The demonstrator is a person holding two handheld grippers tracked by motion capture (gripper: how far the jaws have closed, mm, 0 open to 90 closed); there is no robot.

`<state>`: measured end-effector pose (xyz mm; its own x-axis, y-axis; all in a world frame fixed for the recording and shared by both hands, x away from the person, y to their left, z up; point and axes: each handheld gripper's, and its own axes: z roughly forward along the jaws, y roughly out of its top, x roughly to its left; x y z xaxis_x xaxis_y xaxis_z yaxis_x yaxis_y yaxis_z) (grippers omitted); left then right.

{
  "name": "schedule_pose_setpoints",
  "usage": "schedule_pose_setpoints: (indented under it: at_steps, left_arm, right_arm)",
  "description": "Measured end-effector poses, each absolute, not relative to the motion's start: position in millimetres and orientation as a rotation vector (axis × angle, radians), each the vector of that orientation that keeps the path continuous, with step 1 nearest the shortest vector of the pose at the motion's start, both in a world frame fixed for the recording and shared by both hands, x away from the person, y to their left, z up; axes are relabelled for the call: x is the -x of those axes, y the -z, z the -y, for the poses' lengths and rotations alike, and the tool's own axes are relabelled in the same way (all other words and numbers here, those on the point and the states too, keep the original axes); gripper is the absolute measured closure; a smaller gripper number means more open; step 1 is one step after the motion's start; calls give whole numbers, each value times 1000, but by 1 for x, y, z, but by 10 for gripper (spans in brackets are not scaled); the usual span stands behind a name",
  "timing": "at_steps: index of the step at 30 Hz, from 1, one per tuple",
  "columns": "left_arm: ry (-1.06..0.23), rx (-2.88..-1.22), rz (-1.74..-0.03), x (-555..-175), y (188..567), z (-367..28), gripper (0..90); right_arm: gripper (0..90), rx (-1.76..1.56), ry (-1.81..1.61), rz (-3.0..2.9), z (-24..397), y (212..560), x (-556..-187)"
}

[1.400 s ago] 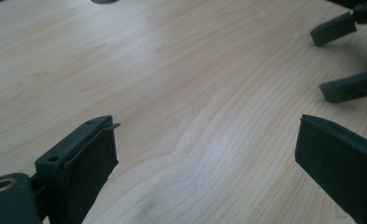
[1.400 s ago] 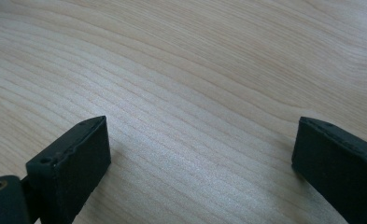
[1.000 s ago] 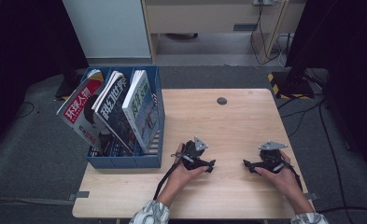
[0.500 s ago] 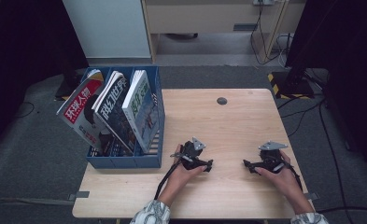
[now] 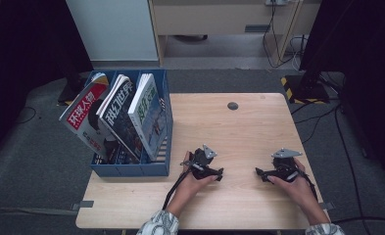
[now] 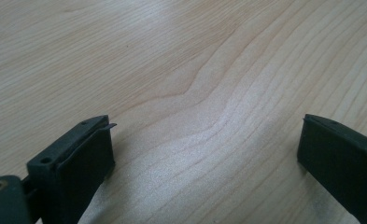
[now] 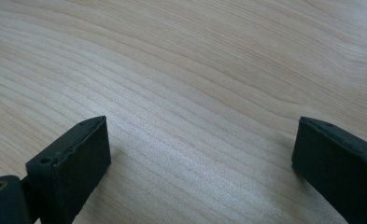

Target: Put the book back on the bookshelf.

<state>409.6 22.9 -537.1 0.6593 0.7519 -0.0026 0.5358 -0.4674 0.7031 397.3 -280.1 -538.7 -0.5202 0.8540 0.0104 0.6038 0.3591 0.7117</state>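
Both of your tools rest low on the pale wooden bench, near its front edge and well apart from each other. The left tool points toward the middle of the bench with its jaws spread wide and nothing between them; in the left gripper view there is bare wood grain between the two black pads. The right tool faces inward too, equally wide and empty, over plain wood in the right gripper view.

The nearest things to work on are the three magazines standing tilted in the blue slotted plastic file rack at the bench's left side: the red-titled magazine leaning far left, the dark-covered magazine in the middle, and the blue-green magazine closest to your left tool.

If you go for one, I would judge the blue-green magazine the easy reach. Lift the left tool clear of the rack's front wall first, turn the jaws in line with the spine, and close on the top edge, not a loose corner. Keep the right tool ready to steady the rack, since the leaning covers may drag it.
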Motion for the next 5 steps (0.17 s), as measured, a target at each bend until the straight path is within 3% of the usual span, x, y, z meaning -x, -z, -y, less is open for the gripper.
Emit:
schedule_pose_setpoints:
  at_steps: [5]
  left_arm:
    - [-400,-2186,-991,-410,537,-23,26]
  right_arm:
    - [48,-1281,-955,-2266,281,538,-395]
